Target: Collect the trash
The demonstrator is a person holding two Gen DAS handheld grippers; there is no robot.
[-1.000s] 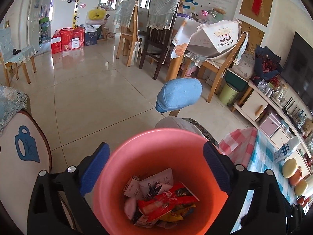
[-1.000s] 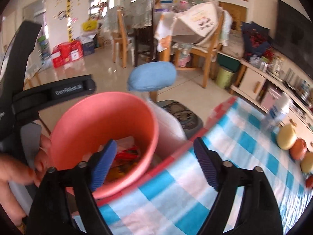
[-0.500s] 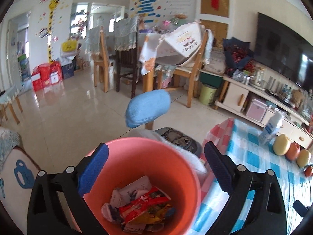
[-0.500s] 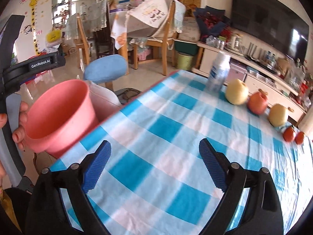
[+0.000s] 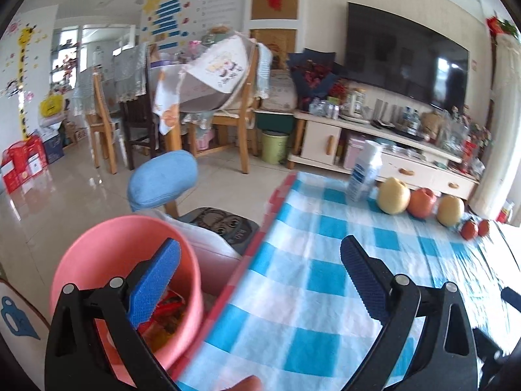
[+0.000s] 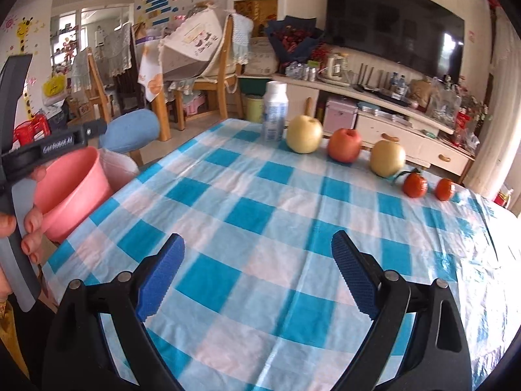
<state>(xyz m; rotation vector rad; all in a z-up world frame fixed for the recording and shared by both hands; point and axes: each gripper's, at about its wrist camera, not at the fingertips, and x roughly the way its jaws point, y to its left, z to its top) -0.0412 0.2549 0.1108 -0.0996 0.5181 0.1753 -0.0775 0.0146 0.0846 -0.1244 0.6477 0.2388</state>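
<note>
Trash (image 5: 166, 306) in pink bin (image 5: 97, 244), behind left gripper (image 5: 260, 280).

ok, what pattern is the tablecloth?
The tablecloth is a blue, white and pale pink check with a red edge. Clearest in the right wrist view.

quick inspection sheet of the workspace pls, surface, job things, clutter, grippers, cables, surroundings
surface: table under a blue and white checked cloth, bare in the middle.
job's things: pink bin beside the table's left edge, wrappers inside; no loose trash seen on the cloth.
clutter: white bottle, two yellow pears, a red apple and two small orange fruits in a row along the far edge.
grippers: left gripper open, nothing between its fingers; right gripper open over the cloth, empty.
cables: nothing seen.
surroundings: blue stool, wooden chairs, TV over a low cabinet, tiled floor.
</note>
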